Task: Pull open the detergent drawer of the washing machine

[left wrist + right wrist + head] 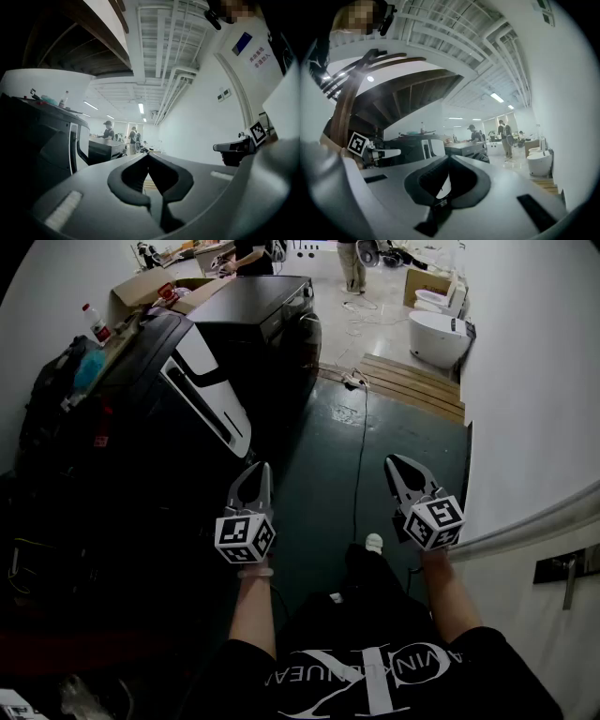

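Closed tip to tip and empty at the left gripper (264, 469), held level over the dark green floor (323, 474). Likewise closed on nothing at the right gripper (394, 461), near the white wall (534, 409). Left of the left gripper and apart from it, the dark washer (150, 418) with a white front panel (214, 399); drawer too dark to pick out there.

My black shirt (375, 681) carries a big CK logo and the letters VINKLEIN, and the wall sign (259, 58) shows red Chinese characters I cannot read.
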A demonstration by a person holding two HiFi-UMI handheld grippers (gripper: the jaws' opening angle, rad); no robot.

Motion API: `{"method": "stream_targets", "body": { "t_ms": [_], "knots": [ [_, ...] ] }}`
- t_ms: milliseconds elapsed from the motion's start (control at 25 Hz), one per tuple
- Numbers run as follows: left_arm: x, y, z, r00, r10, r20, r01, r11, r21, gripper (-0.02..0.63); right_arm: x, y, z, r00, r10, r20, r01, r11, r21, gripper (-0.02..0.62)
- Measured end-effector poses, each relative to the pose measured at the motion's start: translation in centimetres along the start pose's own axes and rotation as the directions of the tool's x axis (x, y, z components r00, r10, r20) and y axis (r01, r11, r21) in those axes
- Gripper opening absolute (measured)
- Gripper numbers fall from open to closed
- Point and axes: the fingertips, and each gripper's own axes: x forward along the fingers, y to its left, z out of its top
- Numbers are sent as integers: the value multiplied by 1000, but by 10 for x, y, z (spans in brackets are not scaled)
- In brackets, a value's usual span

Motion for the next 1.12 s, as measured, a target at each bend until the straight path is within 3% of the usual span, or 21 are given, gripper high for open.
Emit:
{"method": "stream_targets", "body": {
  "t_ms": [520, 1120],
  "knots": [
    [93, 20, -15, 998, 42, -40, -43, 999, -28, 9, 77, -77, -2, 999, 30, -25, -30, 999, 21, 18],
    [237, 36, -16, 993, 98, -70, -101, 994, -35, 27, 189, -179, 3, 986, 138, -90, -137, 990, 15, 18]
  ]
}}
